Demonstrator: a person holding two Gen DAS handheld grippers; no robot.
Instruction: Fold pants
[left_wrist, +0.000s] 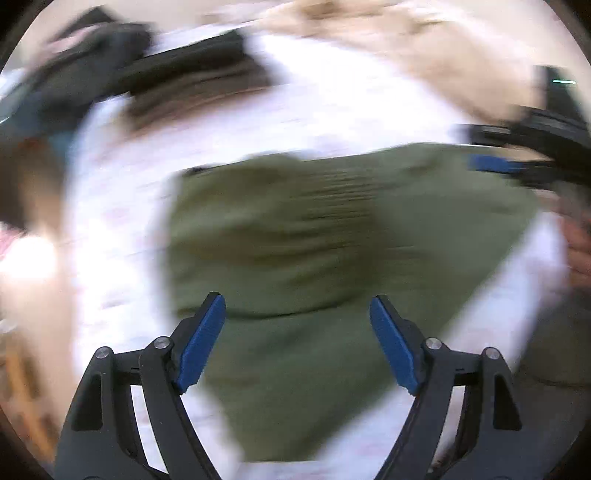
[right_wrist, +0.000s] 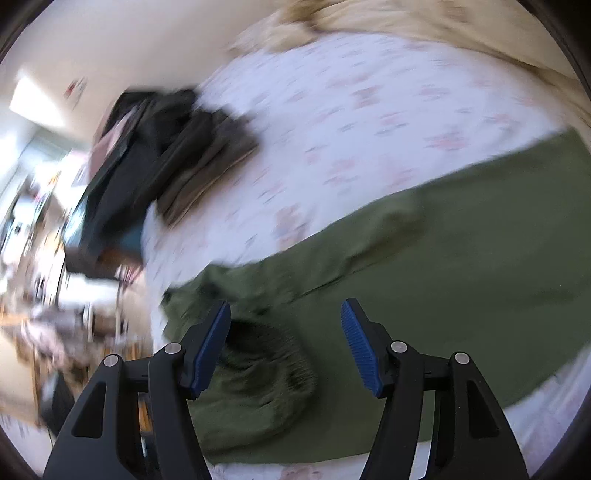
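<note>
While the olive-green pants (left_wrist: 295, 236) lie spread over the middle of my left view, I hold my left gripper (left_wrist: 297, 321) above their lower part with its blue pads (left_wrist: 201, 343) wide apart and nothing between them. In my right view the same pants (right_wrist: 461, 258) fill the lower right of the frame, and a gathered, ribbed part, which I take for the waistband or a cuff though the blur keeps me from being sure, sits bunched at lower centre, just beyond my right gripper (right_wrist: 286, 325). That gripper too has its fingers spread and empty; I judge I keep both parted so each can close on an edge of cloth for the next fold. Whether the garment has already been folded once I cannot tell, since both pictures are smeared. At the right edge of the left view I can see the right gripper's dark body, with a blue pad near the pants' far edge, so my two tools stand at opposite ends of the cloth, which suits lifting one end over the other. The pants rest on a white floral sheet (right_wrist: 369, 110) that gives them a flat surface. A stack of dark clothes (right_wrist: 177, 147) lies at the upper left of the right view, well apart from them, and a tan blanket (right_wrist: 424, 22) runs along the top.
</note>
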